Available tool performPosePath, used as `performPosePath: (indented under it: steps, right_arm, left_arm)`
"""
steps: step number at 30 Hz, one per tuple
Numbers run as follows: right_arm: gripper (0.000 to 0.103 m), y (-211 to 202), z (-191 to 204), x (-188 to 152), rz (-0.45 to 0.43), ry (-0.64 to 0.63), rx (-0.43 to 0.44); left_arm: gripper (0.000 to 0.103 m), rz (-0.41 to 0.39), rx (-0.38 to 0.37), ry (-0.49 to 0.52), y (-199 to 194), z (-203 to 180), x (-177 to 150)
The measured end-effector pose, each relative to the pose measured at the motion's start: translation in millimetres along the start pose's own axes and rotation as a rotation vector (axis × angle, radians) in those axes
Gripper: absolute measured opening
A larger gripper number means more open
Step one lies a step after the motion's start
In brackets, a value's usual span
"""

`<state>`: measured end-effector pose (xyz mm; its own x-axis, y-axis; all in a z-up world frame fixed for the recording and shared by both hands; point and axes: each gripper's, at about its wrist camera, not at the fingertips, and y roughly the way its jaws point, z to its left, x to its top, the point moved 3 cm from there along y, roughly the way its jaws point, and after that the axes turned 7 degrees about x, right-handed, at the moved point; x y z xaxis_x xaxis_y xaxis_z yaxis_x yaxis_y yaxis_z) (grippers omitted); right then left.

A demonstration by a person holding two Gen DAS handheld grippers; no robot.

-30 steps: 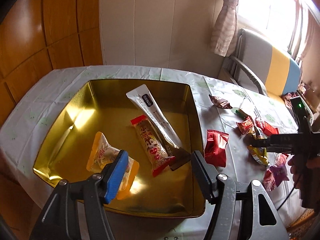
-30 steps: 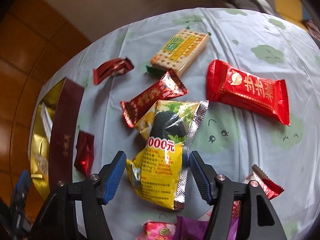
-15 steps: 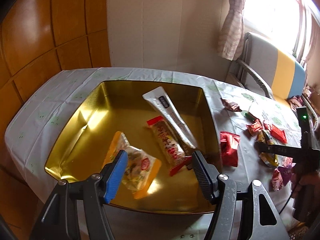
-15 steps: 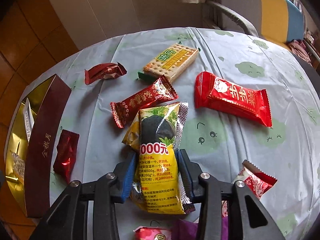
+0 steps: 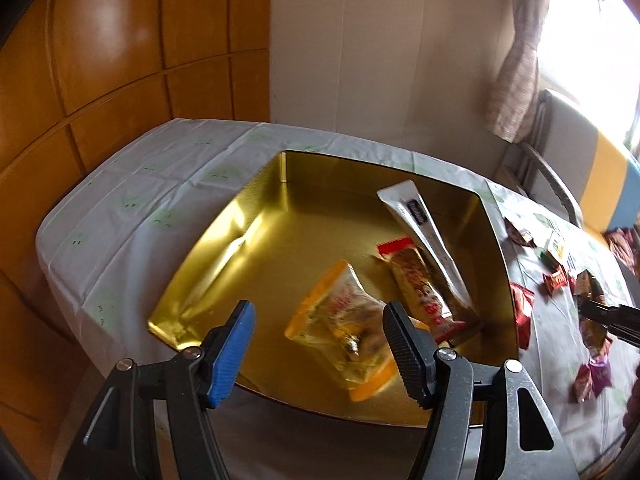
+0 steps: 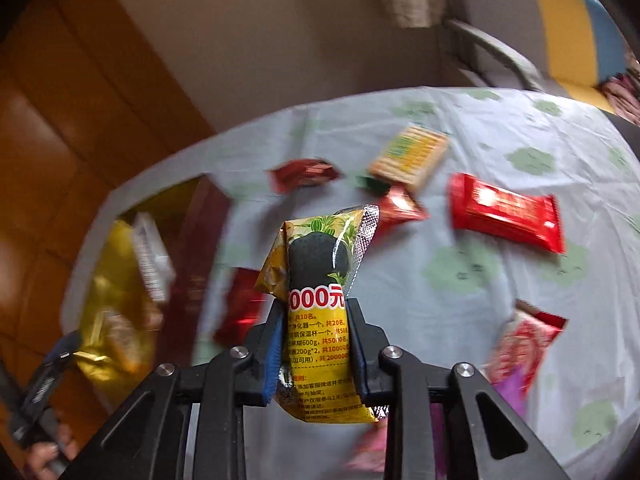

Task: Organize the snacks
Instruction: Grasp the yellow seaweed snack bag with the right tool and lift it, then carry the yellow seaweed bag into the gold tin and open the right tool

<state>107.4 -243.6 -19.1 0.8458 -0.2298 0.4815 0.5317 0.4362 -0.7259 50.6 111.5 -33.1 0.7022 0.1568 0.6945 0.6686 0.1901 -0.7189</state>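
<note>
The yellow snack packet (image 6: 320,300) is now lifted clear of the tablecloth (image 6: 480,280), where it lay flat half a second ago. It is pinched at its lower half by the right gripper (image 6: 316,354), whose fingers have been pressed together around it. The red wrapper (image 6: 506,212) and the cracker pack (image 6: 408,156) are left on the cloth. The left gripper (image 5: 318,344) is held spread wide above the gold tin (image 5: 256,248), as before, with three snacks lying inside.

Right gripper (image 6: 316,344) clamped on yellow snack packet (image 6: 320,300), raised above tablecloth (image 6: 480,280); gold tin (image 6: 104,280) left of packet.
</note>
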Motion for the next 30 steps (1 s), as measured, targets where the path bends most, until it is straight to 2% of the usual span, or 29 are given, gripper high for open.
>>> performPosePath:
  steps: [7,12,15,20,30]
  right_arm:
    - [0.029,2,95,-2,0.031,-0.134,0.234]
    - [0.031,28,147,-11,0.112,-0.201,0.332]
    - [0.034,48,165,-20,0.152,-0.231,0.323]
    - [0.034,67,168,-27,0.177,-0.241,0.280]
    - [0.034,58,161,-27,0.133,-0.251,0.253]
  left_arm:
    - [0.067,-0.010,0.015,-0.030,-1,11,4]
    - [0.067,-0.007,0.021,-0.036,-1,16,3]
    - [0.067,-0.010,0.020,-0.034,-2,17,3]
    - [0.067,-0.007,0.017,-0.025,-1,17,0]
    - [0.067,-0.006,0.008,-0.013,-2,11,-1]
